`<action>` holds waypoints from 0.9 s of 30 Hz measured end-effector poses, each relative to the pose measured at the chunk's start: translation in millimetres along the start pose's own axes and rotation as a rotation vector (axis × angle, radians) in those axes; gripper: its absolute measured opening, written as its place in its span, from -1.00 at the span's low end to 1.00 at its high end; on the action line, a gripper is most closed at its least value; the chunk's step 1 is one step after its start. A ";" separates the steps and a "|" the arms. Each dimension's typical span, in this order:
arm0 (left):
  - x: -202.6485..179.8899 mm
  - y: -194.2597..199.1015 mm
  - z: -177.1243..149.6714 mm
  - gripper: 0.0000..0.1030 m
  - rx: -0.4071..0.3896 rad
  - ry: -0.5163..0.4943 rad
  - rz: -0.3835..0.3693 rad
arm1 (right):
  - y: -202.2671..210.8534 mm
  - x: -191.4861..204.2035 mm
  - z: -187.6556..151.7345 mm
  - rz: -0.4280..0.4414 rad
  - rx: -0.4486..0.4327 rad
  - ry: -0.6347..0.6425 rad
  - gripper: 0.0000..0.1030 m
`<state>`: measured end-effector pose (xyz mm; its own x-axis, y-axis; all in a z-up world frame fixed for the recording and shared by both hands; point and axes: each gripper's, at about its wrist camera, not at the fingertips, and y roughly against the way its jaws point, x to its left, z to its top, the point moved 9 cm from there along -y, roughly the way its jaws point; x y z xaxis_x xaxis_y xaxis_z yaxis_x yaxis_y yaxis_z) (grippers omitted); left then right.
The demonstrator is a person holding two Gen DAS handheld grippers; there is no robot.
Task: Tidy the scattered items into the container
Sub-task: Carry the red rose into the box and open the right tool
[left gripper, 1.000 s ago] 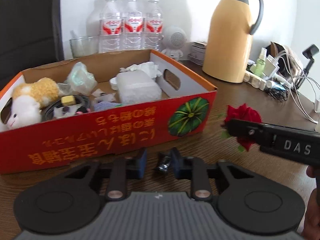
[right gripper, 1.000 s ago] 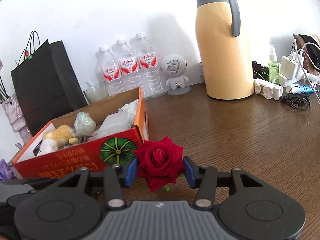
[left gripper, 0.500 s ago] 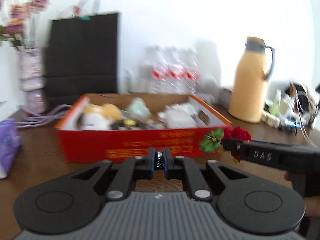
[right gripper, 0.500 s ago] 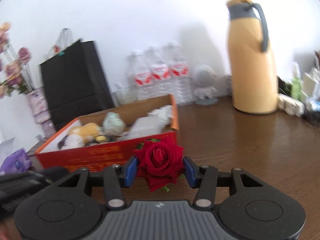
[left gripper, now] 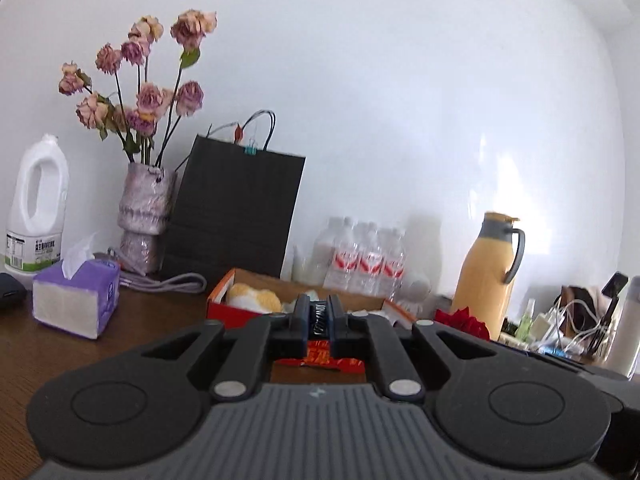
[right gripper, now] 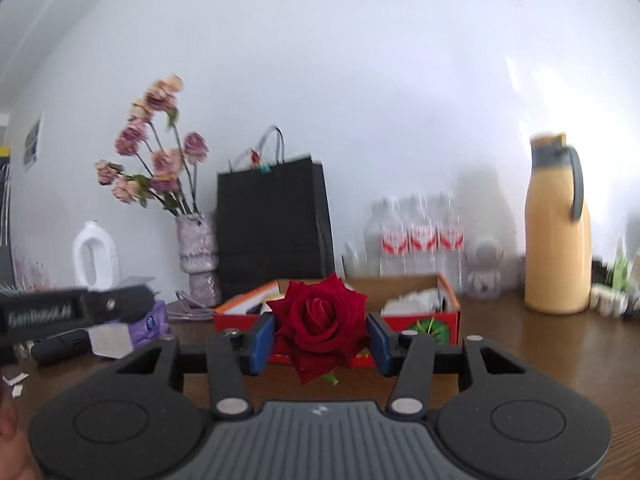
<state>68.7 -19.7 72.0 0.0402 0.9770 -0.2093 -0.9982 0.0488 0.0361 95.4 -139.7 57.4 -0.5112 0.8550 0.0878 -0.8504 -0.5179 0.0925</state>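
Note:
My left gripper (left gripper: 319,318) is shut on a small dark wrapped item (left gripper: 319,320) and holds it up in front of the red cardboard box (left gripper: 224,312), which holds a plush toy (left gripper: 254,298) and other things. My right gripper (right gripper: 320,340) is shut on a red rose (right gripper: 320,326), raised before the same box (right gripper: 440,320). The rose also shows in the left wrist view (left gripper: 464,322), at the right. The left gripper's body (right gripper: 76,310) shows at the left of the right wrist view.
On the wooden table stand a purple tissue box (left gripper: 76,304), a vase of dried flowers (left gripper: 146,220), a black paper bag (left gripper: 236,216), water bottles (left gripper: 364,260), a yellow thermos (left gripper: 486,276), a white jug (left gripper: 38,208) and a tangle of chargers (left gripper: 568,324).
Both grippers have risen and pulled back from the box, each still holding its item. The views now look level across the table, with the vase and wall in sight.

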 end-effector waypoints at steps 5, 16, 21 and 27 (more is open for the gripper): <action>8.3 -14.2 35.7 -0.82 -0.077 -0.012 -0.001 | 3.4 -18.9 35.0 -0.051 -0.056 -0.029 -0.06; 42.4 -197.9 107.3 -0.81 0.208 -0.028 -0.068 | -160.6 -85.5 129.7 0.028 0.377 0.076 -0.06; 62.9 -278.0 31.5 -0.81 0.579 -0.070 -0.039 | -252.8 -114.5 62.7 0.076 0.787 0.006 -0.33; 64.6 -312.8 -20.3 -0.81 0.740 -0.128 -0.079 | -288.6 -104.2 -10.4 0.092 1.034 0.130 -0.34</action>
<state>382.6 23.9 27.4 0.1605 0.9791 -0.1252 -0.7028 0.2024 0.6820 392.8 -79.0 11.2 -0.6302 0.7756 0.0357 -0.3180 -0.2998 0.8994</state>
